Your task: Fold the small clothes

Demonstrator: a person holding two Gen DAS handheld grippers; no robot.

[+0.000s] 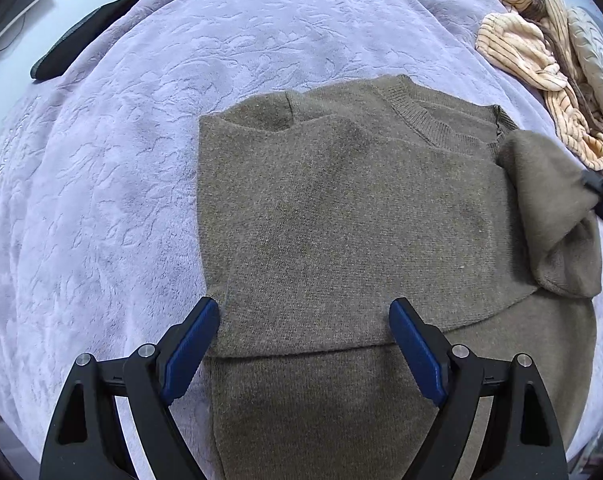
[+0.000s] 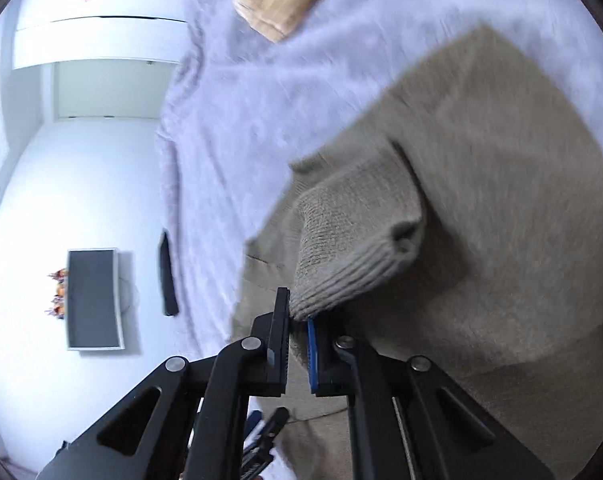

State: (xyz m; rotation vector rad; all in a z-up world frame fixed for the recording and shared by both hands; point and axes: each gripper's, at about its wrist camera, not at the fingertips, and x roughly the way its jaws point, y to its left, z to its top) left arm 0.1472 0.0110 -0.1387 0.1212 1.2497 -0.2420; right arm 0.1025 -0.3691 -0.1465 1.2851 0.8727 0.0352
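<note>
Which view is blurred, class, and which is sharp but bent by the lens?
Right wrist view: motion blur smears the sweater and blanket. Left wrist view: sharp, knit texture clear, but the fisheye bows the blanket toward the edges.

Sweater (image 1: 341,216) on blanket (image 1: 121,160)

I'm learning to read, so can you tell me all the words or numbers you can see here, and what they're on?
There are no words or numbers to read.
The brown sweater shows no label or print.
The purple blanket has only a raised leafy pattern, plus a faint mark at its left edge, too blurred to read.
The striped clothes show only stripes.
The white cabinet carries a small red mark, too blurred to tell.
</note>
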